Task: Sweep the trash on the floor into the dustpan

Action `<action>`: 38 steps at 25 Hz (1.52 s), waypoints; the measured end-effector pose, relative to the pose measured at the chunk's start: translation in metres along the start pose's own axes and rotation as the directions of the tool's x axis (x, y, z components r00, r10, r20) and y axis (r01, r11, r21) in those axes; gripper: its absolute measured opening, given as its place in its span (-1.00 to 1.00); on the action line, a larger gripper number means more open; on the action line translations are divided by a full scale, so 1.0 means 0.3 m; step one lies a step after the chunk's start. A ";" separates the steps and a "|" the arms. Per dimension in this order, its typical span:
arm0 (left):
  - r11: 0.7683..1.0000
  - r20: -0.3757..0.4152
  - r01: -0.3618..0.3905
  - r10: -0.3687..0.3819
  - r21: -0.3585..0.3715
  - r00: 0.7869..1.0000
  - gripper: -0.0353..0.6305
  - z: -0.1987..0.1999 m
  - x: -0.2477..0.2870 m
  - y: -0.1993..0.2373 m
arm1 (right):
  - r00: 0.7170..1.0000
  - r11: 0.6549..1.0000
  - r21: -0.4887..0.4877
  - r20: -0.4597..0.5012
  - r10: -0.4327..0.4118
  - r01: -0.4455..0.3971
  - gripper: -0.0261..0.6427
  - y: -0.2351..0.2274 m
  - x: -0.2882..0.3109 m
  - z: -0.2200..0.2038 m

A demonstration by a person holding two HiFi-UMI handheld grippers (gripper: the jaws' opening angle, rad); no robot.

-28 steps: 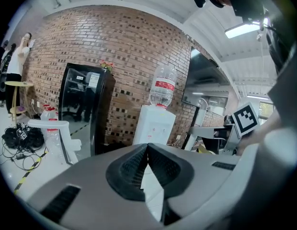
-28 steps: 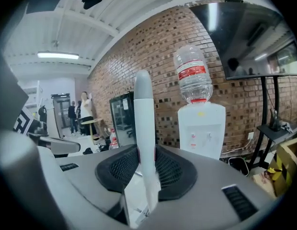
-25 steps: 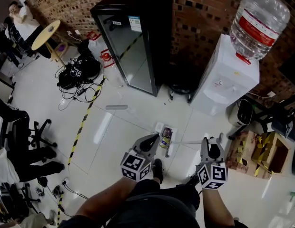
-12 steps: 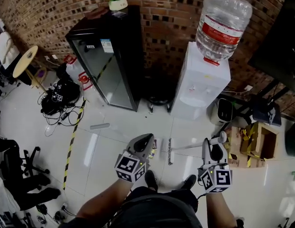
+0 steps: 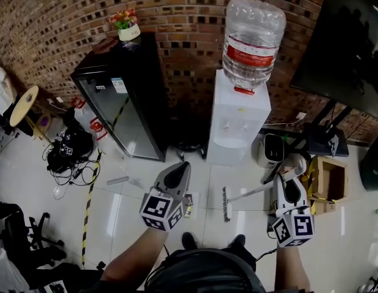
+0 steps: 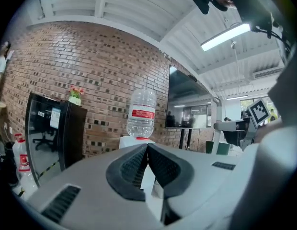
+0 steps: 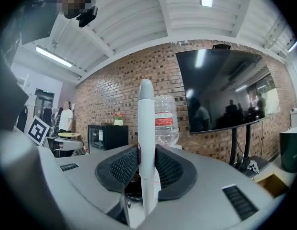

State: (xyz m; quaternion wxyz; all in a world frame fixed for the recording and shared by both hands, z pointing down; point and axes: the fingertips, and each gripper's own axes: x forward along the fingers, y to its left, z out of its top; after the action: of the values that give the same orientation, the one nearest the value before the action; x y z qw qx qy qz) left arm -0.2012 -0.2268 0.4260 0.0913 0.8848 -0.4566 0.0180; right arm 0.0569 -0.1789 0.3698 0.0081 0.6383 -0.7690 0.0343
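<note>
- Now facing the water dispenser [image 5: 238, 119] squarely; a second ago had it off to the right.
- Gripping the white broom [image 5: 226, 204] by its handle in the right gripper [image 5: 286, 174], brush end down in front of the dispenser.
- Left of the brush, also before the dispenser: the trash [image 5: 189, 205], a small packet.
- Only in the left gripper view: left gripper [image 5: 181, 166] closed on a thin white strip [image 6: 148, 180], unseen from the head view.
</note>
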 end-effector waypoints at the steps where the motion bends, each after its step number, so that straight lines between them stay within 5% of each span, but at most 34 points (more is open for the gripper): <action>1: 1.000 0.004 0.003 -0.003 -0.002 1.000 -0.87 0.026 0.012 -0.019 | 1.000 1.000 -0.004 0.003 0.002 -0.002 -0.55 -0.019 -0.007 0.023; 20: 0.999 0.028 0.023 -0.024 0.039 0.999 -0.88 0.350 0.195 -0.445 | 0.997 0.997 -0.011 0.030 0.076 -0.076 -0.55 -0.402 -0.191 0.314; 38: 0.999 0.012 0.000 -0.001 0.043 1.000 -0.88 0.311 0.129 -0.562 | 0.998 0.997 -0.043 0.030 0.062 -0.061 -0.55 -0.499 -0.311 0.320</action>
State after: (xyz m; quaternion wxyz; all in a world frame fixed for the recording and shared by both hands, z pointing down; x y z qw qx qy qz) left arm -0.0468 -0.1792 0.3142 0.0695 0.8867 -0.4565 0.0224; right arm 0.2242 -0.1210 0.2752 0.0086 0.6145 -0.7888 0.0085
